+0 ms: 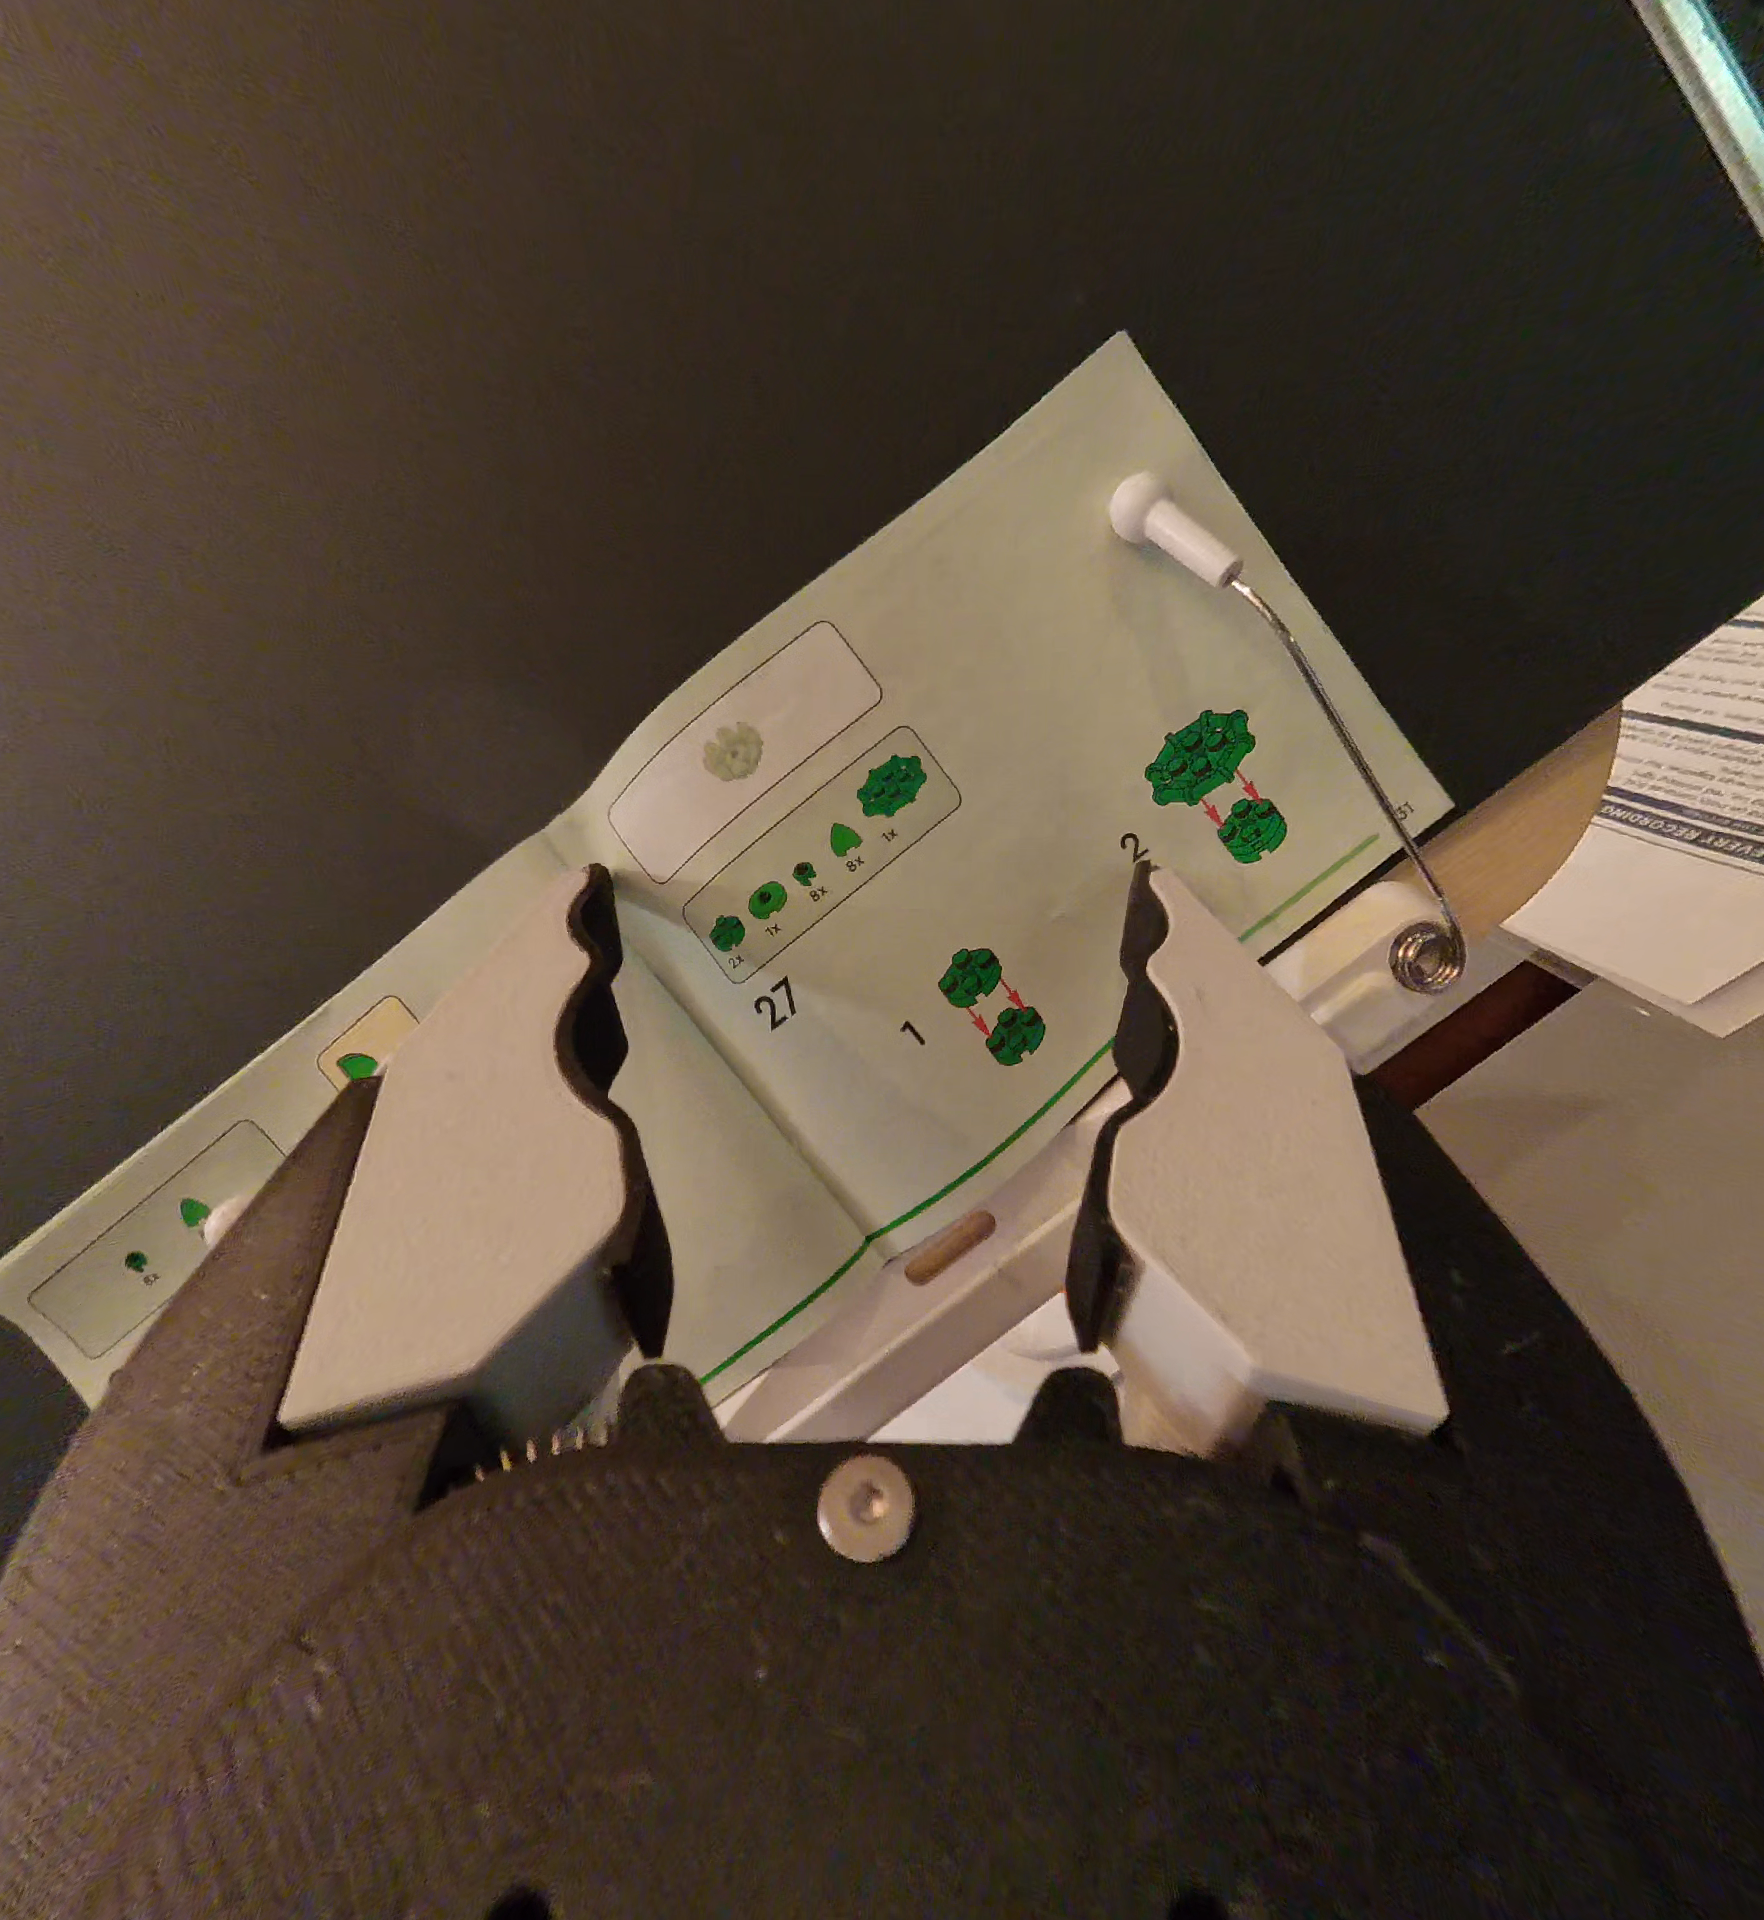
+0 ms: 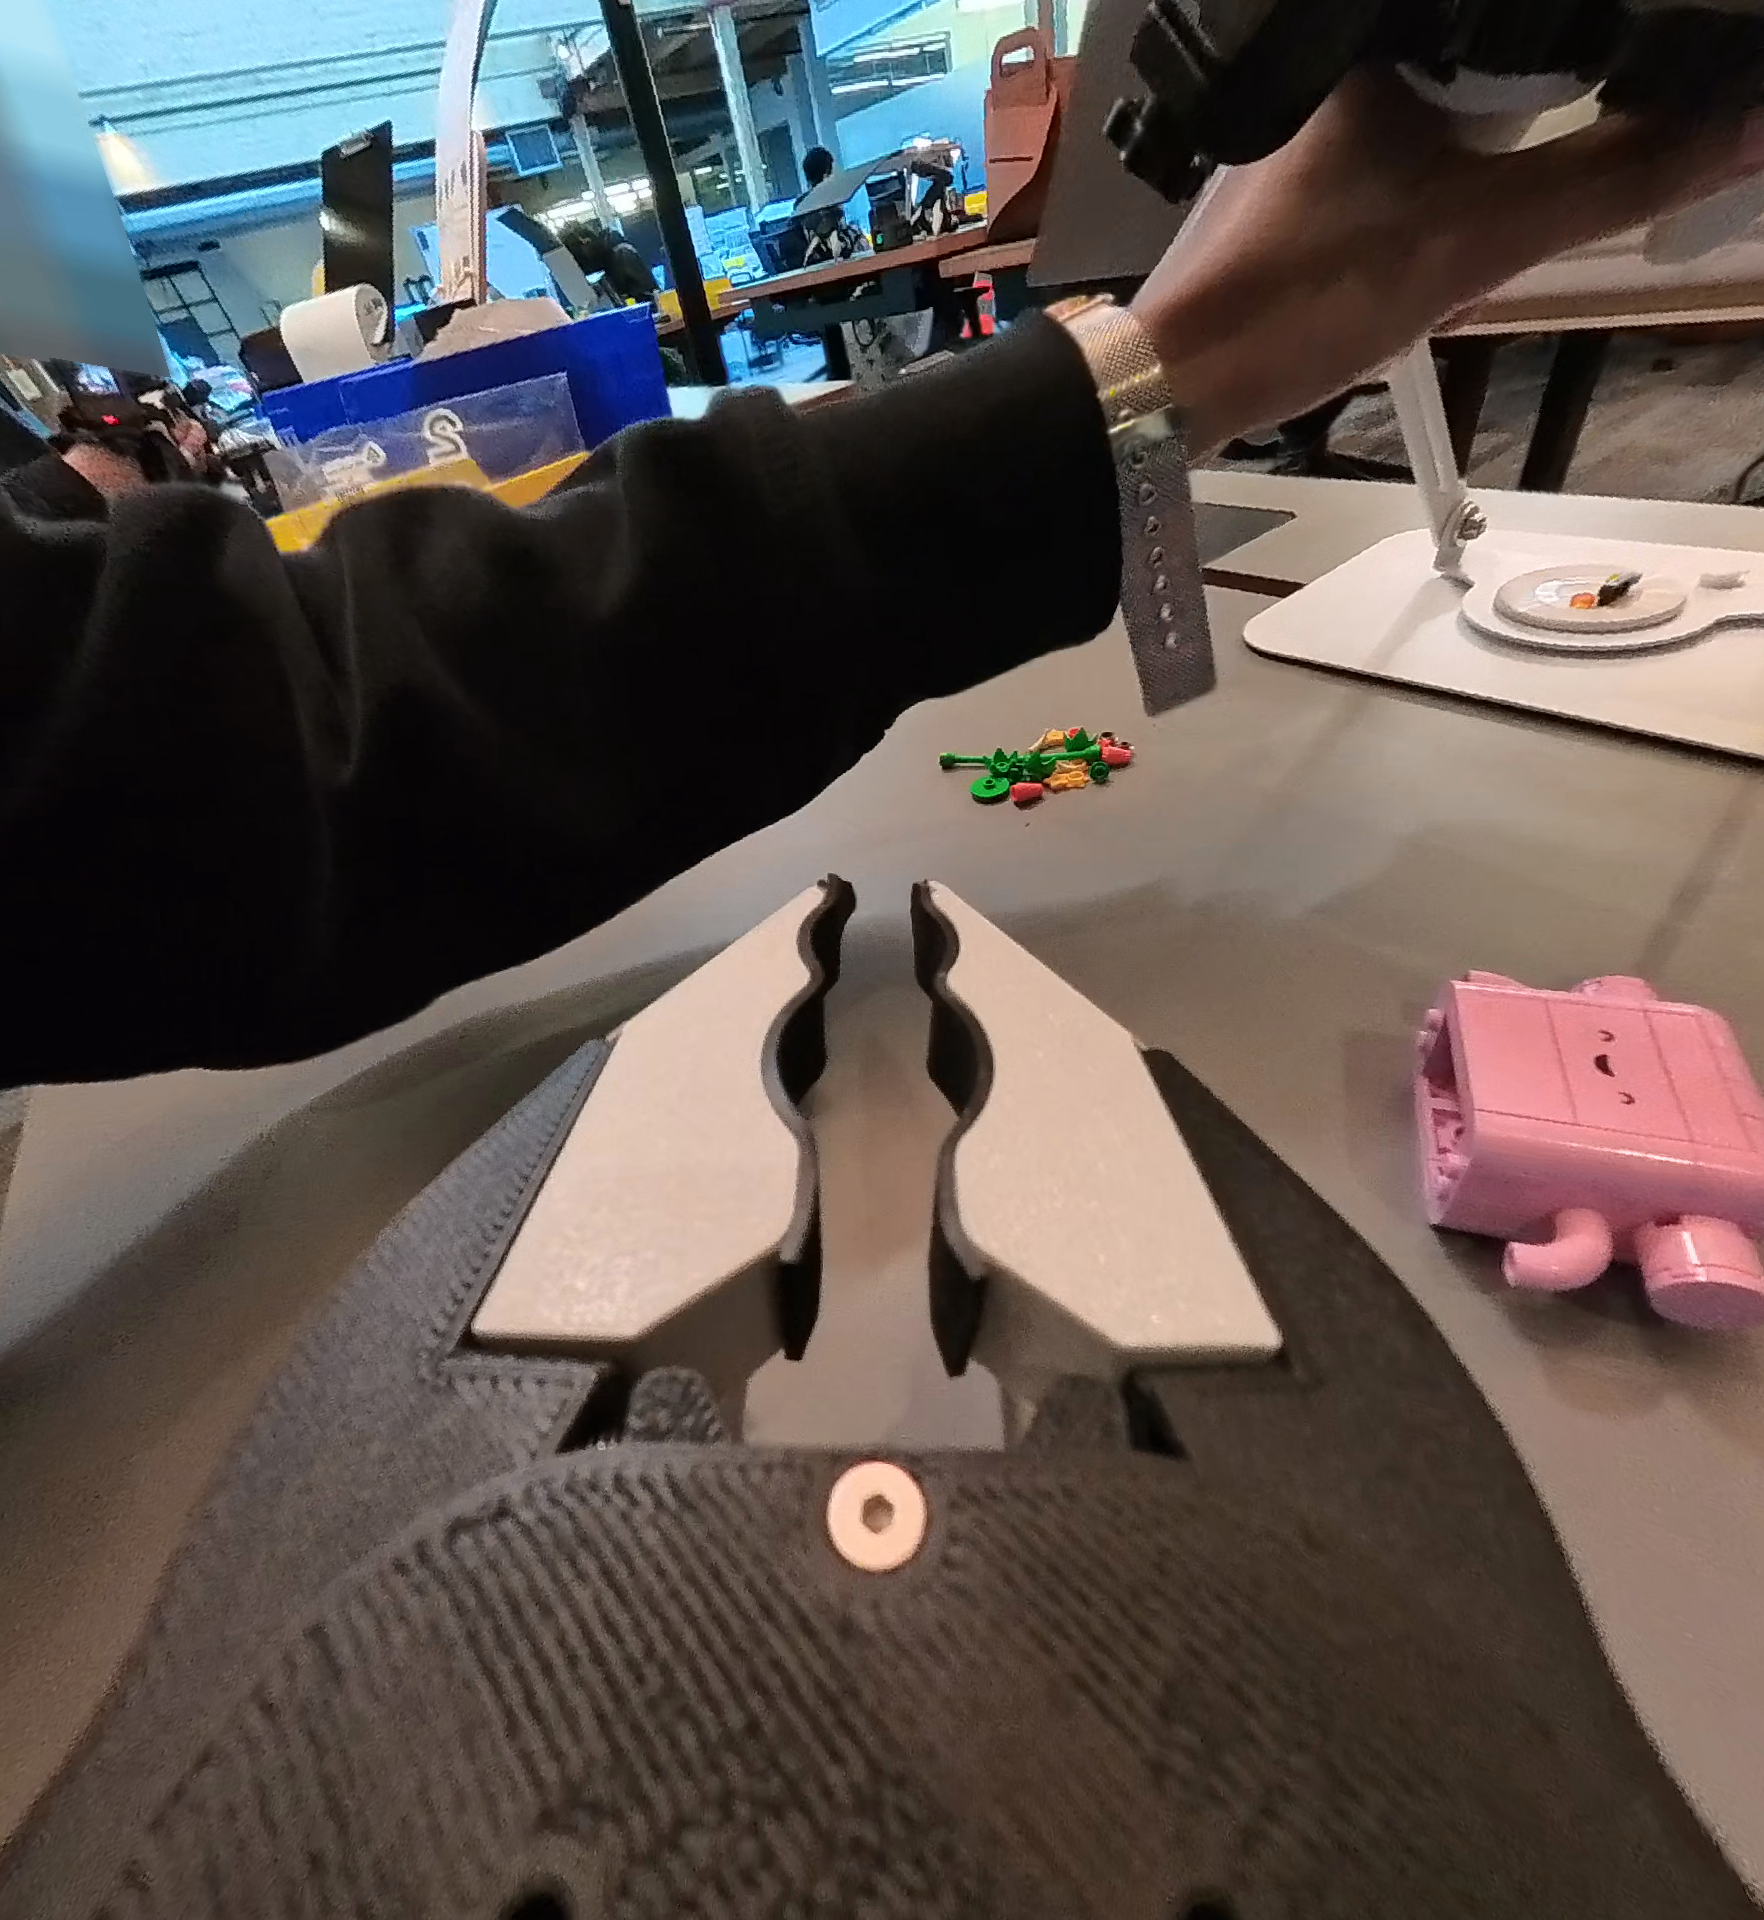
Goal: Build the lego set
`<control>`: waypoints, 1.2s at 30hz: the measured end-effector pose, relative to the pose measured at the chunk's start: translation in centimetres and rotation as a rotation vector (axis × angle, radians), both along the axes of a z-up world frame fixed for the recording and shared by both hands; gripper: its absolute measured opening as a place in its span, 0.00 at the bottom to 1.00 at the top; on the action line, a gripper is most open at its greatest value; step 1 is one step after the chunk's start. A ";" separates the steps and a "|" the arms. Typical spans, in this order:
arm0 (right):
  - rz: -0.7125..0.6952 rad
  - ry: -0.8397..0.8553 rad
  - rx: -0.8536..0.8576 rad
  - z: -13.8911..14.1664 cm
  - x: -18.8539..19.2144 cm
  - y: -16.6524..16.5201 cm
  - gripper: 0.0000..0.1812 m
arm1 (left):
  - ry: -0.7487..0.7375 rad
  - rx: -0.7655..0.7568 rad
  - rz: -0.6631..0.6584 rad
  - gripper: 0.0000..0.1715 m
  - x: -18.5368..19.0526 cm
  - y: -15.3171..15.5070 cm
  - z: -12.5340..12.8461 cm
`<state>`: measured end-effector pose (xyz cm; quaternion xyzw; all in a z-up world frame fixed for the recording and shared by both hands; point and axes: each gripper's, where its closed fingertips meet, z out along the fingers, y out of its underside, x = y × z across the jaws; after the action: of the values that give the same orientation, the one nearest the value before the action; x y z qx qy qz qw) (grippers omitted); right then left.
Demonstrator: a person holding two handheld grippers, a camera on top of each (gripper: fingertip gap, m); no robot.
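Observation:
My left gripper (image 1: 867, 878) is open and empty, raised in front of the open instruction booklet (image 1: 857, 727), which shows green pieces. The booklet rests on a white stand ledge (image 1: 961, 1288), held by a white-tipped wire clip (image 1: 1158, 525). My right gripper (image 2: 880, 891) is only narrowly open and empty, low over the grey table (image 2: 1273, 935). A pink lego build (image 2: 1584, 1122) lies on its side to the gripper's right. A small pile of loose green, red and yellow pieces (image 2: 1039, 764) lies farther ahead.
A person's black-sleeved arm (image 2: 442, 675) crosses the right wrist view above the table, the hand up at top right. The white stand base (image 2: 1480, 665) sits at the back right. A printed sheet (image 1: 1709, 831) lies right of the booklet. Blue and yellow bins (image 2: 504, 416) stand behind. Spacing between my two grippers at the tips: around 30 cm.

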<state>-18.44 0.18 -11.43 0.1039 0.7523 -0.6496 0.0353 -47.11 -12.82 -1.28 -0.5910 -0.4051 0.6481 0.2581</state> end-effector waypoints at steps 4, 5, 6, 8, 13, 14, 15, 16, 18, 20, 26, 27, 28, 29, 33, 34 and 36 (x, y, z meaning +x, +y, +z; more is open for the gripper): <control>-0.002 -0.039 -0.018 0.1 -0.4 0.2 0.07 | -0.003 0.014 0.001 0.55 0.0 -0.1 0.1; -0.003 -0.048 -0.022 0.2 -0.4 0.2 0.07 | 0.007 0.022 0.001 0.52 0.1 -0.3 0.3; -0.003 -0.056 -0.026 0.2 -0.5 0.3 0.07 | 0.018 0.031 -0.001 0.48 0.2 -0.5 0.5; -0.005 -0.069 -0.031 0.2 -0.7 0.3 0.07 | 0.035 0.039 -0.010 0.41 0.5 -0.9 0.8; -0.005 -0.088 -0.028 0.1 -0.8 0.3 0.07 | 0.056 0.044 -0.015 0.29 0.8 -1.5 1.1; -0.005 -0.089 -0.027 0.1 -0.8 0.3 0.07 | 0.061 0.053 -0.017 0.26 0.9 -1.6 1.2; -0.004 -0.091 -0.025 0.1 -0.8 0.3 0.07 | 0.063 0.062 -0.020 0.24 1.0 -1.6 1.2; -0.004 -0.091 -0.024 0.0 -0.8 0.2 0.07 | 0.066 0.073 -0.023 0.20 1.1 -1.7 1.3; -0.004 -0.092 -0.022 0.0 -0.8 0.2 0.07 | 0.065 0.106 -0.043 0.13 1.3 -1.8 1.2; -0.004 -0.096 -0.021 0.0 -0.9 0.2 0.07 | 0.080 0.152 -0.070 0.07 1.6 -1.9 1.2; -0.049 -0.055 -0.035 0.3 -2.0 0.2 0.07 | 0.111 0.259 -0.156 0.02 2.2 -2.1 1.2; -0.090 -0.018 -0.027 0.6 -2.8 0.1 0.08 | 0.115 0.265 -0.162 0.02 2.3 -2.1 1.2; -0.128 0.022 -0.008 1.0 -3.7 0.0 0.10 | 0.117 0.267 -0.169 0.02 2.4 -2.1 1.3; -0.158 0.068 0.013 1.8 -4.5 -0.3 0.11 | 0.119 0.269 -0.175 0.02 2.4 -2.1 1.3; -0.310 0.305 0.034 7.3 -9.2 -2.3 0.06 | 0.156 0.325 -0.206 0.01 2.3 -2.2 1.4; -0.355 0.347 0.004 8.9 -10.8 -2.9 0.06 | 0.150 0.317 -0.209 0.00 2.2 -2.2 1.4; -0.483 0.419 -0.039 11.2 -15.2 -3.7 0.07 | 0.137 0.330 -0.223 0.00 2.3 -2.1 1.5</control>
<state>-33.66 -3.55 -0.22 0.1428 0.6841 -0.6608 -0.2738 -44.80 -14.95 0.24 -0.5364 -0.4193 0.5791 0.4483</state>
